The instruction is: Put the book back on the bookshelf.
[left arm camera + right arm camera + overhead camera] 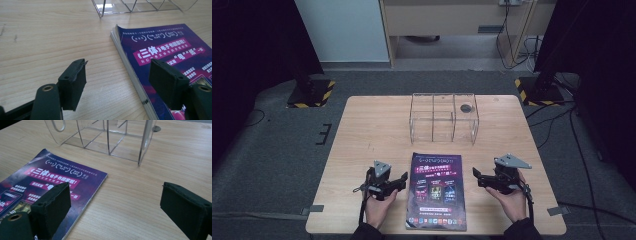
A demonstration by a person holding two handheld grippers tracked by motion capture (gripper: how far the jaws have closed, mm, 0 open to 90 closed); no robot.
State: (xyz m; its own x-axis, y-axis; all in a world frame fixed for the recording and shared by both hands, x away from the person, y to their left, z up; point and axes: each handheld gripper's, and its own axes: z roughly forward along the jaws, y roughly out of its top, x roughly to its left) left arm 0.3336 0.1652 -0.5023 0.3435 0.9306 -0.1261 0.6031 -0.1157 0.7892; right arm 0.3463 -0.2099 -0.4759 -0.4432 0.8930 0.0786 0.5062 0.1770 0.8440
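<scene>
Magazine, purple glossy cover, thick paper [437,191], lies flat on the wooden tabletop [362,130], just in front of the clear acrylic divided rack [444,117], whose compartments look empty. Left gripper [402,181] and right gripper [476,176] flank the magazine, one at each long edge, both spread wide and holding nothing. Judgement: placed for a two-sided lift into the rack.
</scene>
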